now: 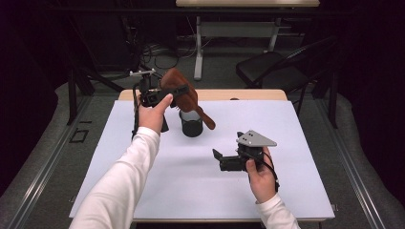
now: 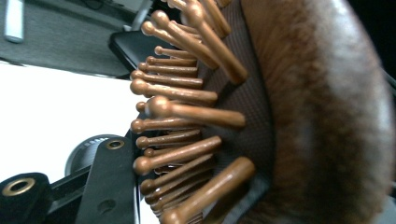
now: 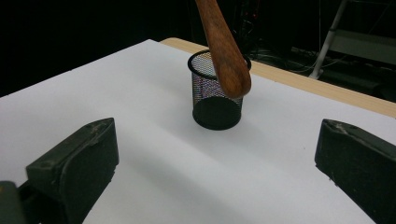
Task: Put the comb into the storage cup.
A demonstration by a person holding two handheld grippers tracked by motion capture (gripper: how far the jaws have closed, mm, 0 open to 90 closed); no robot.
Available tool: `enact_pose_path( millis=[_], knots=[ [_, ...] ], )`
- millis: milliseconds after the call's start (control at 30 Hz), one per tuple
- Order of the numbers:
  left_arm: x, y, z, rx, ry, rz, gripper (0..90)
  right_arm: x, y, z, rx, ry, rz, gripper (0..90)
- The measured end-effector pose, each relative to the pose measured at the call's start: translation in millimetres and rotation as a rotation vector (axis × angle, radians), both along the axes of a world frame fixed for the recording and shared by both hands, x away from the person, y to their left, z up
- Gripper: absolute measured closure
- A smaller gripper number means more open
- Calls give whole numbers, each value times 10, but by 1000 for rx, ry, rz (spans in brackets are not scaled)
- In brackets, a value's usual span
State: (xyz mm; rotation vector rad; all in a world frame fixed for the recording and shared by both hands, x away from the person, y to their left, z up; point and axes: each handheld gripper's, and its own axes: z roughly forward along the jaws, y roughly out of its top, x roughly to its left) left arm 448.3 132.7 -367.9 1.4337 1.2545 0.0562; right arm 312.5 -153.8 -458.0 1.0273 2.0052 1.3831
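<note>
A brown wooden hairbrush [image 1: 196,107] hangs tilted in the air, its head clamped in my left gripper [image 1: 177,91], which is shut on it. Its handle slants down to the right over a black mesh cup [image 1: 191,125] that stands upright on the white mat. In the left gripper view the brush's peg bristles [image 2: 187,112] press against one black jaw, with the cup [image 2: 86,149] below. My right gripper [image 1: 218,161] lies low over the mat at the front right, open and holding nothing. The right gripper view has the cup [image 3: 216,95] ahead between the jaws, with the handle tip [image 3: 231,70] at its rim.
A white mat [image 1: 143,181] covers most of the wooden table [image 1: 248,94]. A dark chair [image 1: 267,67] and desk legs stand beyond the far edge. The floor drops away on both sides.
</note>
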Motion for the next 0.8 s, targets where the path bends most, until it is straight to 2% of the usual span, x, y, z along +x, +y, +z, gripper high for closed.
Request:
enact_pose_path(
  millis=[367,667,800],
  knots=[
    [101,141,123,6,-4,87,488,-2,-2,-1,-1,2,2,0],
    [166,184,99,-6,5,120,488,-1,3,-7,-2,5,0,0],
    [203,208,80,9,9,143,488,2,6,-11,-3,2,0,0]
  ],
)
